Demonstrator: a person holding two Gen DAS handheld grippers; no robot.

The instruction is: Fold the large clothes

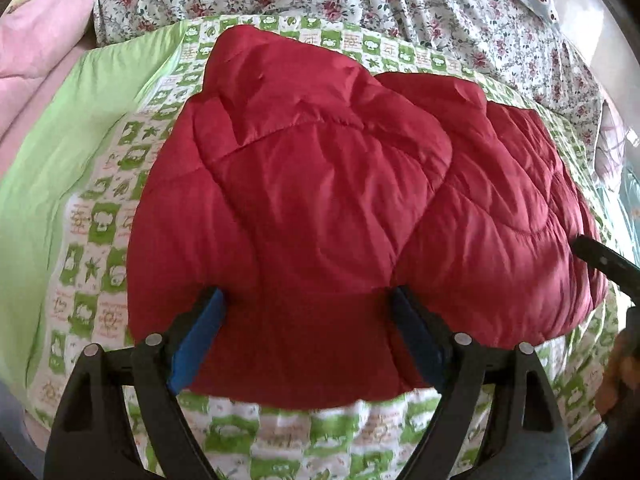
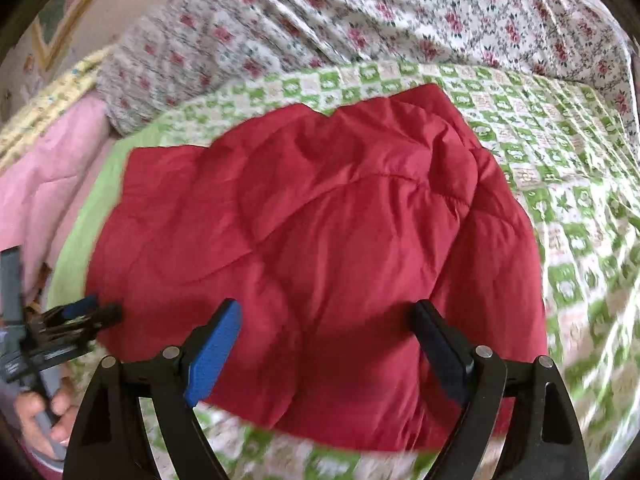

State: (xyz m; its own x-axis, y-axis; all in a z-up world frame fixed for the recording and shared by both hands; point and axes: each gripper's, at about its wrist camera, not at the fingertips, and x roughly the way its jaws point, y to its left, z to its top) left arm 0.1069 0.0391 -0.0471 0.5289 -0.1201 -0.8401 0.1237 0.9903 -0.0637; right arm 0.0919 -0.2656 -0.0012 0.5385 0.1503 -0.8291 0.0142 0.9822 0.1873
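Jaws spread wide and empty on both your left gripper [image 1: 306, 306] and right gripper [image 2: 328, 322], you hold them side by side over the near hem of the red padded jacket [image 1: 320, 184], bunched mid-bed on the green checked sheet [image 1: 104, 216], presumably to pinch that edge for a fold.

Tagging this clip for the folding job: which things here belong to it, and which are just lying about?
Job: red padded garment; left gripper and right gripper, both open.

Lying about: green patterned sheet; floral fabric; pink bedding.
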